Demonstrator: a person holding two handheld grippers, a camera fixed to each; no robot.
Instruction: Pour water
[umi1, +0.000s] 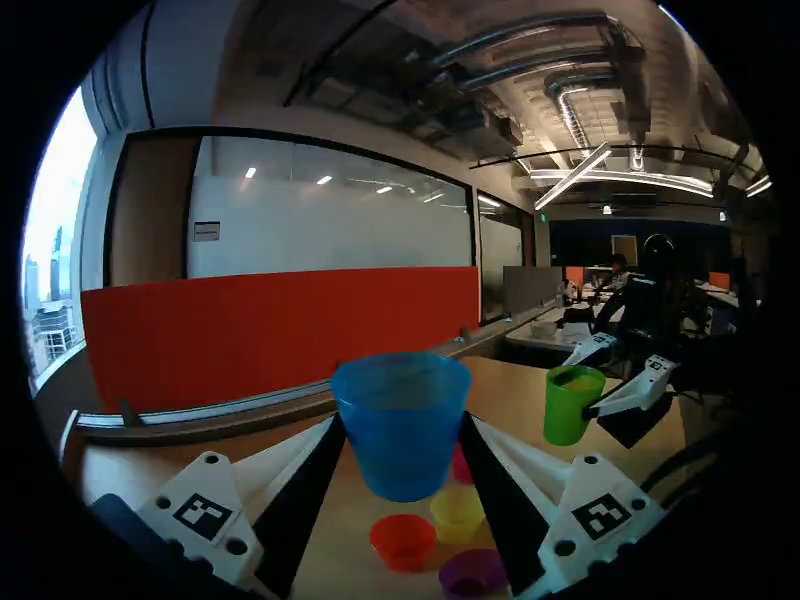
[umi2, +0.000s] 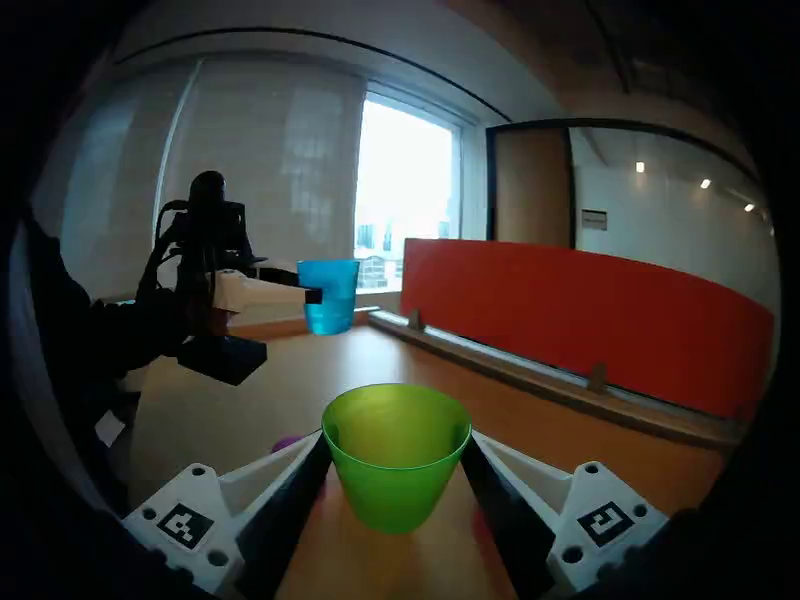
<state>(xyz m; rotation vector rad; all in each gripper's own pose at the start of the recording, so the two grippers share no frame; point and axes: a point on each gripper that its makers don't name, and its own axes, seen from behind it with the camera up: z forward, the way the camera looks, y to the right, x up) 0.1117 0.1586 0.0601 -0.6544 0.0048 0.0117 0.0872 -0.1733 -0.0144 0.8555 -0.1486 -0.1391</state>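
In the left gripper view a translucent blue cup (umi1: 402, 422) stands upright, held above the wooden desk (umi1: 510, 385) with my left gripper (umi1: 402, 450) shut on its sides. To its right the green cup (umi1: 571, 403) hangs in the other gripper (umi1: 640, 392). In the right gripper view that green cup (umi2: 396, 466) sits upright between the fingers of my right gripper (umi2: 396, 480), which is shut on it. Farther off, the blue cup (umi2: 329, 295) is held level by the left gripper (umi2: 262, 292) and a dark-sleeved hand.
Below the blue cup, small orange (umi1: 403, 541), yellow (umi1: 458, 513) and purple (umi1: 473, 573) cups stand on the desk, with a pink one partly hidden. An orange partition (umi1: 280, 330) runs along the desk's far edge. A bright window (umi2: 405, 195) lies behind the left gripper.
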